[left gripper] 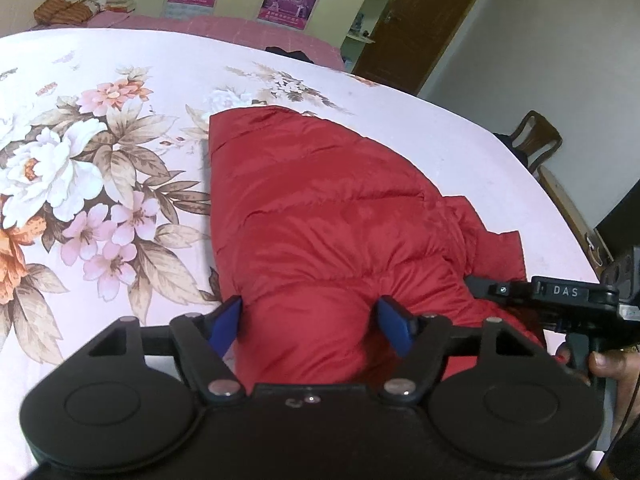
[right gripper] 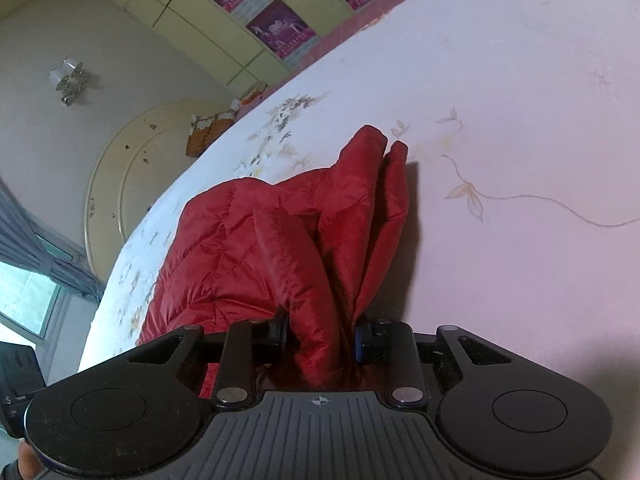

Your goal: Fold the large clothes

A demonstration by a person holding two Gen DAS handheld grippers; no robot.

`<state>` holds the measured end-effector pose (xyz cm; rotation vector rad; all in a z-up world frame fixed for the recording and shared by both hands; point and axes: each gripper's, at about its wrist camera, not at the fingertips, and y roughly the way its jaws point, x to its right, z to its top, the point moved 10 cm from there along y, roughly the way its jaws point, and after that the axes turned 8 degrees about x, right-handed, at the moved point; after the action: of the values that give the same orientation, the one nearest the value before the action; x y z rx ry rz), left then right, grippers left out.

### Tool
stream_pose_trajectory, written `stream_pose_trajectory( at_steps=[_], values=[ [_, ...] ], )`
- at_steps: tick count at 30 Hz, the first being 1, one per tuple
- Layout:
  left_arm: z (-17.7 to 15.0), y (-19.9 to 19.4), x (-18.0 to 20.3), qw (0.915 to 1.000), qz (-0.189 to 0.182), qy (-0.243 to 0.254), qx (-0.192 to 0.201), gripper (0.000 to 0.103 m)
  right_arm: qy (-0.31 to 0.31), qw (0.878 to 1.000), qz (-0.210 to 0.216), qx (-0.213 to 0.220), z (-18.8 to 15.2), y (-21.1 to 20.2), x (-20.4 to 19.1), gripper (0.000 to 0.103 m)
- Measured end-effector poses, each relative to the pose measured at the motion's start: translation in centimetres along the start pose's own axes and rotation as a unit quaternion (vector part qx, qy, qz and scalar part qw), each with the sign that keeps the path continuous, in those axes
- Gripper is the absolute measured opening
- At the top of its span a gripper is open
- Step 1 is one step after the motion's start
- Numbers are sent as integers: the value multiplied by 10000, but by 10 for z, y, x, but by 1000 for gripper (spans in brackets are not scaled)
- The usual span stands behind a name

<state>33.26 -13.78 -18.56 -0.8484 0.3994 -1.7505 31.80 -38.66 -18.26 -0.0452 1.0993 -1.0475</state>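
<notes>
You are at the gripping stage of a fold: the red quilted puffer jacket [left gripper: 332,216] lies partly bundled on the bed's pale floral sheet [left gripper: 100,128], its near edge gathered towards you and both tongs set at that edge. Your right tongs [right gripper: 320,338] are closed down narrow on a bunched ridge of the red fabric; the right wrist view shows the cloth pinched between the dark pad and the blue pad [right gripper: 359,344], so that side looks to have its hold. Your left tongs [left gripper: 312,320] stand about half open, with the padded hem swelling up between the blue fingers [left gripper: 394,322]. The cloth sits near both pads, but the pads do not appear to press on it yet, so I would not count that side as gripped. The next move, as I judge it, calls for closing the left tongs firmly on the hem, then raising both corners together and carrying them away from you over the body of the jacket. Puffy, slippery shell fabric like this may slide out of a shallow pinch, so take a deep bite. One loose flap [right gripper: 376,184] sticks up on the right and may need tucking. No containers are in view here.
</notes>
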Motion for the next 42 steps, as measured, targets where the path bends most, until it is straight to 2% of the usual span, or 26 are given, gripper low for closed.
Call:
stream_pose_trajectory(
  at_steps=[5,11,18,23,28,34,38,42],
  values=[
    [6,-11,2,9996,9,-217,206,61,59,9998,178,116,5,-11,-4,23],
    [10,-31,9,9993,32,-216,315,59,84,9990,337,264,7,-22,-18,23],
    [28,-63,2,9985,-38,-30,553,59,-57,9977,470,489,8,-31,-55,23],
    [43,-81,-23,9972,-157,87,727,59,-224,9970,417,609,1,-21,-93,23],
    [55,-105,-77,9968,-266,74,750,58,-319,9967,330,664,-21,9,-143,23],
    [77,-135,-172,9970,-304,36,706,57,-450,9969,292,568,-54,69,-219,23],
    [85,-144,-235,9981,-228,-28,573,57,-513,9971,291,473,-71,119,-265,23],
    [93,-141,-282,9989,-206,-155,384,57,-416,9981,215,392,-88,162,-294,23]
  ],
)
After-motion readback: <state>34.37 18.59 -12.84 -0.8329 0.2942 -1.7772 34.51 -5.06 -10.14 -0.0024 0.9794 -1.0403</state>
